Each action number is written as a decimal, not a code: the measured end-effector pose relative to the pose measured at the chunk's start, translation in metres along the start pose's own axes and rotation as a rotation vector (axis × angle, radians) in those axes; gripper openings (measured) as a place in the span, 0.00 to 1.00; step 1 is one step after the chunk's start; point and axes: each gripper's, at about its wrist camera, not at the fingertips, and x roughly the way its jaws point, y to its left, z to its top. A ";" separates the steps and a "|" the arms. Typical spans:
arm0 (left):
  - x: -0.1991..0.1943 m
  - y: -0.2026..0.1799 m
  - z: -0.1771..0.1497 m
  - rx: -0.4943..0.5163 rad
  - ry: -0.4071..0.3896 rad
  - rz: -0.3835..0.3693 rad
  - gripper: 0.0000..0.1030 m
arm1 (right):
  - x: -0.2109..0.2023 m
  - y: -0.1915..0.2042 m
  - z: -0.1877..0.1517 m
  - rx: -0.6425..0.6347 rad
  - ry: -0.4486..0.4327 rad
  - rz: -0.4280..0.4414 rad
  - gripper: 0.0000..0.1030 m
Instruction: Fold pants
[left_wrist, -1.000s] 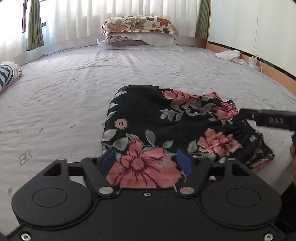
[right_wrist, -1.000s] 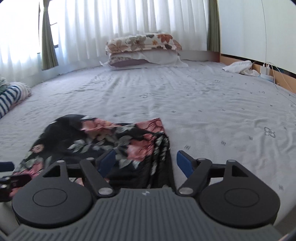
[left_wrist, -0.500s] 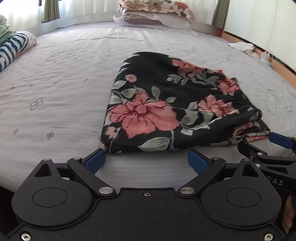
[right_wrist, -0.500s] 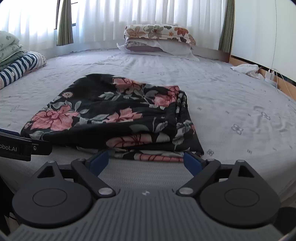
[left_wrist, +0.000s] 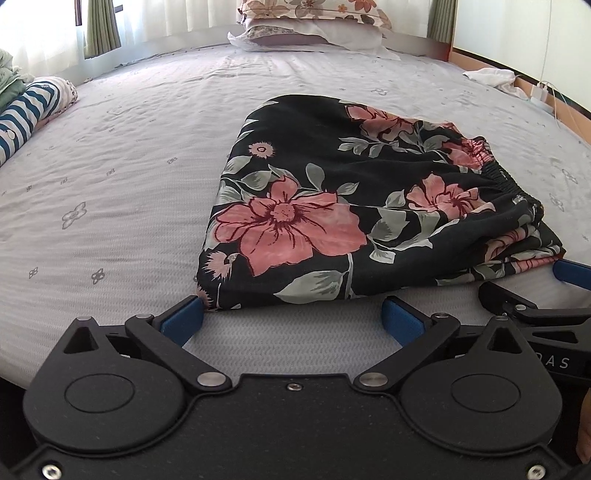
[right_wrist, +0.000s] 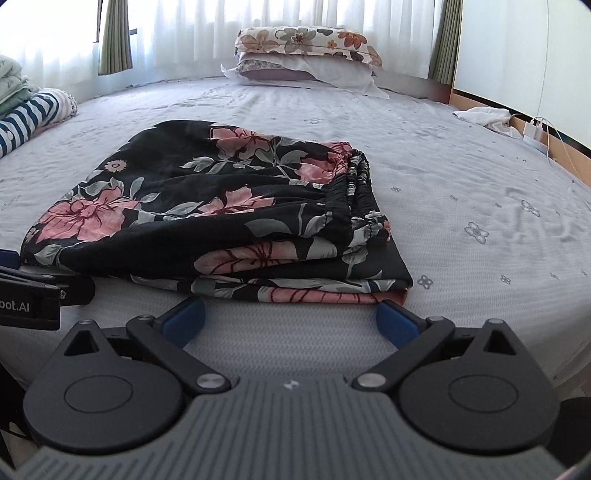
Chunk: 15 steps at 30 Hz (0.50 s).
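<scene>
The folded black pants (left_wrist: 332, 206) with pink flowers lie flat on the grey bedsheet (left_wrist: 129, 166), with the elastic waistband on the right. In the right wrist view the pants (right_wrist: 221, 221) show as a stack of layers. My left gripper (left_wrist: 291, 317) sits just short of their near edge, its jaws opening wide over bare sheet with nothing between them. My right gripper (right_wrist: 291, 319) is at the near right corner of the stack, jaws also opening and empty. Each gripper shows in the other's view: the right gripper (left_wrist: 535, 295) and the left gripper (right_wrist: 29, 291).
Stacked pillows (right_wrist: 306, 55) lie at the head of the bed by the white curtains. Striped folded clothes (right_wrist: 29, 114) sit at the left edge. A white cloth (right_wrist: 484, 116) and a charger with cable (right_wrist: 535, 131) are at the right edge. The bed's near edge is just below the grippers.
Both grippers pulled back off the pants toward the near edge of the bed and their jaws widened. The fabric that was between the fingers now lies free and folded.
</scene>
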 end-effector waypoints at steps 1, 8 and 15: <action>0.000 0.000 0.000 -0.003 0.002 -0.002 1.00 | 0.000 0.000 0.000 0.002 0.001 0.000 1.00; 0.002 0.000 0.003 -0.011 0.022 -0.002 1.00 | 0.001 0.000 0.001 0.003 0.008 0.000 1.00; 0.003 0.001 0.005 -0.015 0.036 -0.003 1.00 | 0.002 0.000 0.001 0.001 0.012 -0.002 1.00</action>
